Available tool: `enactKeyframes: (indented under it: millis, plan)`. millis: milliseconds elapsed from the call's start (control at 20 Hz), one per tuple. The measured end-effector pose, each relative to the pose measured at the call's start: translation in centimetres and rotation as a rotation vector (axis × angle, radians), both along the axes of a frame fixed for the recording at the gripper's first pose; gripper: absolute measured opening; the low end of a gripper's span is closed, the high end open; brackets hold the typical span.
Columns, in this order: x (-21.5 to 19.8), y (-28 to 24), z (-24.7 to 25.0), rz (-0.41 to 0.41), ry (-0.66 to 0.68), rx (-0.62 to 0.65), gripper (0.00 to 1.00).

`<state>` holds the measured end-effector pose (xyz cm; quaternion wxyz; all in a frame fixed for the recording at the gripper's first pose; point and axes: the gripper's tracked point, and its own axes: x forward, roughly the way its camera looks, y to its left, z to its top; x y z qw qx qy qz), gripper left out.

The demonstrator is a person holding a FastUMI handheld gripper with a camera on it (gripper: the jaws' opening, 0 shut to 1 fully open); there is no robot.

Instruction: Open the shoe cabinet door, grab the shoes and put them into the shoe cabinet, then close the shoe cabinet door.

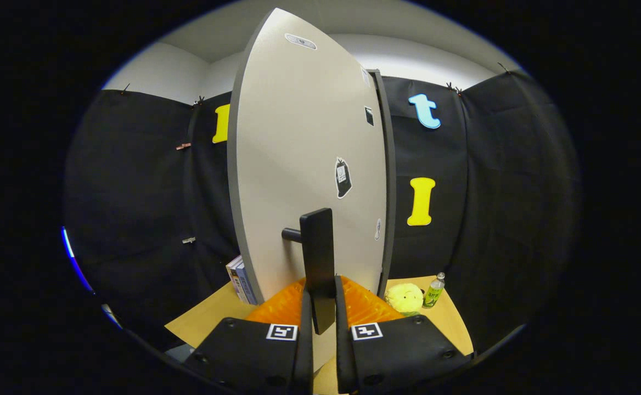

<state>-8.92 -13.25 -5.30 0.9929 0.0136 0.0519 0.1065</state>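
Note:
The pale grey shoe cabinet door (304, 164) stands swung out toward me, seen nearly edge-on, with stickers on its face. Its dark bar handle (318, 258) juts from the door on a short post. My gripper (320, 307) is shut on that handle, a finger (305, 323) pressing on each side of its lower end. The cabinet's dark frame edge (389, 175) shows just right of the door. The door hides the cabinet's inside.
A yellow plush toy (404, 297) and a green bottle (433, 291) sit on the wooden tabletop (205, 315) to the right of the cabinet. A stack of books (241, 280) stands left of the door's foot.

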Motion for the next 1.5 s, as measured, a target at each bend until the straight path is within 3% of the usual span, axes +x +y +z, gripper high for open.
enactKeyframes:
  millis: [350, 550, 850, 1250, 1500]
  plan:
    - [-0.3, -6.4, 0.7, -0.132, -0.003, 0.039, 0.2]
    - [-0.2, -9.5, 0.8, -0.193, -0.014, 0.053, 0.15]
    - [-0.6, -10.9, 0.5, -0.174, -0.01, 0.063, 0.15]
    - [-4.3, -12.7, 2.7, -0.25, -0.084, 0.041, 0.15]
    - [-6.5, -9.5, 4.5, -0.239, -0.128, 0.037, 0.15]
